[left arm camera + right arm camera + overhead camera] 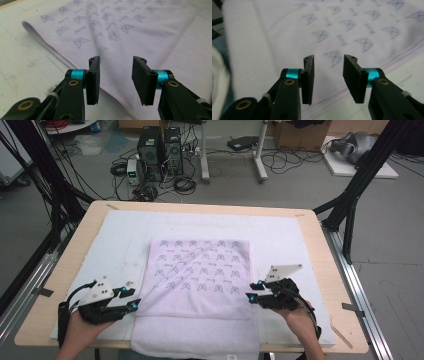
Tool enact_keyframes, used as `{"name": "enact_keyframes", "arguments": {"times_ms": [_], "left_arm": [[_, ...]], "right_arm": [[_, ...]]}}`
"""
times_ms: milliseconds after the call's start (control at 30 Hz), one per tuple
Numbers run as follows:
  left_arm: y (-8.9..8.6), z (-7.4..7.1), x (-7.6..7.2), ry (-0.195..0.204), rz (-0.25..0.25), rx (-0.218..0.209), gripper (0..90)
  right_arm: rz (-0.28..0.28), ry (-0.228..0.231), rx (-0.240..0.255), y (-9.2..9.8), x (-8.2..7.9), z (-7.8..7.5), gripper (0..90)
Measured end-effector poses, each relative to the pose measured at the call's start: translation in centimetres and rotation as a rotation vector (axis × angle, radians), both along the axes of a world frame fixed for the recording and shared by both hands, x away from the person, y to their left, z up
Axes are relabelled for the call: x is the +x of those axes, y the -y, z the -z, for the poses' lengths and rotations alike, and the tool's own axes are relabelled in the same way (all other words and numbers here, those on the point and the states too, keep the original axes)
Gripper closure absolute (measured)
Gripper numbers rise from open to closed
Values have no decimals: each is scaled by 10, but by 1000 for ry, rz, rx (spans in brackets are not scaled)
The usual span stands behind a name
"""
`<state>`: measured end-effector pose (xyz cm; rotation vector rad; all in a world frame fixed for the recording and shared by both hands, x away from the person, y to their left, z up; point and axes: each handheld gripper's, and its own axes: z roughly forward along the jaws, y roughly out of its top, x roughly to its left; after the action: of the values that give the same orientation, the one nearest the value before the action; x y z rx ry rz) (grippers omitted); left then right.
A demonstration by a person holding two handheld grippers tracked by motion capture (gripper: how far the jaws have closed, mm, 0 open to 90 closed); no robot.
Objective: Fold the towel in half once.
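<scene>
Cloth: pale lilac towel [202, 275] printed with small blue-grey motifs, lying flat on the white pad [120, 235], folded so that a printed upper layer covers a plain lower layer; near edge hangs over the front of the table [310, 227].
Cloth edge, left gripper view: folded border [50, 47] runs diagonally just ahead of the jaws.
Left gripper [134, 299]: held at the towel's left border; jaws apart, nothing between them, pads clear of the fabric.
Right gripper [253, 291]: held at the towel's right border; jaws apart, empty, hovering over the fabric edge [352, 83].
Hands: one behind each gripper, entering from the bottom of the high view.
Background: computer towers [160, 152] and cables on the floor.
</scene>
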<state>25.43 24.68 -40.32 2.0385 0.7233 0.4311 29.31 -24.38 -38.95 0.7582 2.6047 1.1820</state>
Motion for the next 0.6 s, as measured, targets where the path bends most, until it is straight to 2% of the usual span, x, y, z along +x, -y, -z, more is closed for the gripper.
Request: {"name": "enact_keyframes", "arguments": {"times_ms": [67, 100, 167, 200, 233, 267, 300, 367, 433, 467, 533, 600], "left_arm": [[3, 2, 21, -3, -29, -14, 570], [4, 2, 33, -8, -41, -4, 563], [7, 5, 58, -9, -92, 8, 546], [7, 6, 70, -13, -114, -14, 519], [7, 8, 83, -39, -131, -38, 508], [7, 8, 95, -52, -145, -42, 492], [7, 10, 106, -43, -164, -24, 467], [7, 12, 128, -68, -200, -16, 451], [7, 16, 147, -94, -236, -3, 442], [7, 18, 156, -102, -254, -2, 438], [8, 21, 171, -142, -290, -13, 438], [11, 24, 182, -159, -313, -12, 434]], "right_arm": [[28, -4, -7, -1, 20, 1, 557], [50, 5, -23, -1, 30, 1, 551], [84, -6, -33, 0, 53, 2, 519], [101, -6, -43, 1, 65, 3, 512], [121, -13, -55, 1, 77, 5, 494], [142, -21, -66, 2, 90, 6, 461], [167, -22, -75, 2, 101, 6, 424], [206, -19, -94, 2, 122, 7, 387], [219, -2, -112, 0, 139, 9, 364], [224, -8, -119, -1, 147, 10, 353], [228, 5, -111, -4, 158, 15, 363], [242, -41, -113, -7, 169, 22, 358]]}}
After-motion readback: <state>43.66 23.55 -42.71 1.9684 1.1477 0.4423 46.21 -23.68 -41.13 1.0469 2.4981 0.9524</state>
